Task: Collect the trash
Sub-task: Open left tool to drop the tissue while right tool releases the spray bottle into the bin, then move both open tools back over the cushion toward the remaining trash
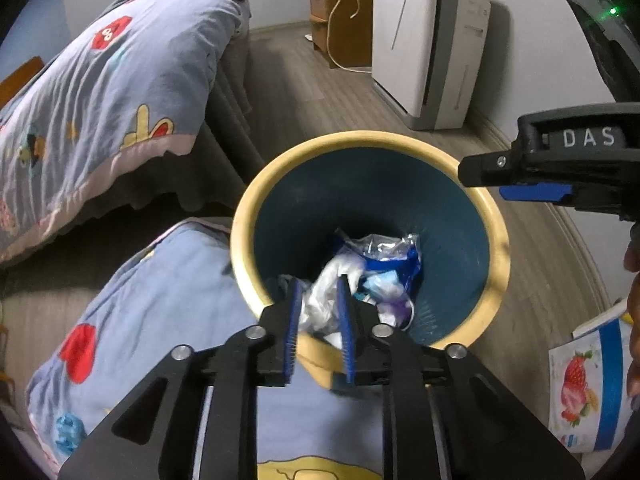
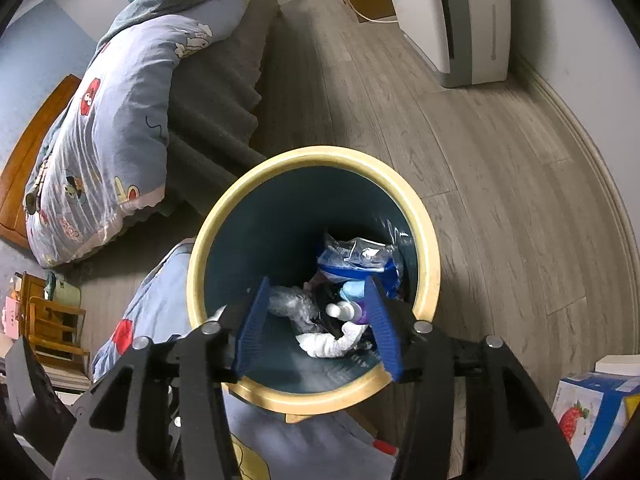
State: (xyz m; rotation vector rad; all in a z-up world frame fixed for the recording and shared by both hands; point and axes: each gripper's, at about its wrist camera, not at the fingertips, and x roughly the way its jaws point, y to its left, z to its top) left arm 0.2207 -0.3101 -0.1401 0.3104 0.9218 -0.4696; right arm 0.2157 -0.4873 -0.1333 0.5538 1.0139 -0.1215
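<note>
Trash bin (image 1: 496, 216) | both fingers (image 2: 256, 320) angled down over rim, parted

White raised letters reading "DAS" were seen on the black body of the right gripper (image 1: 536, 192) where it entered the left wrist view from the right — the word ran off past the frame edge, so only those three letters could be made out. Small blue marks were visible on the front of the white air purifier (image 1: 424, 40), and print on the strawberry-pictured carton (image 1: 580, 392) — both were too small and blurred to be read. No other legible text was found.
</note>
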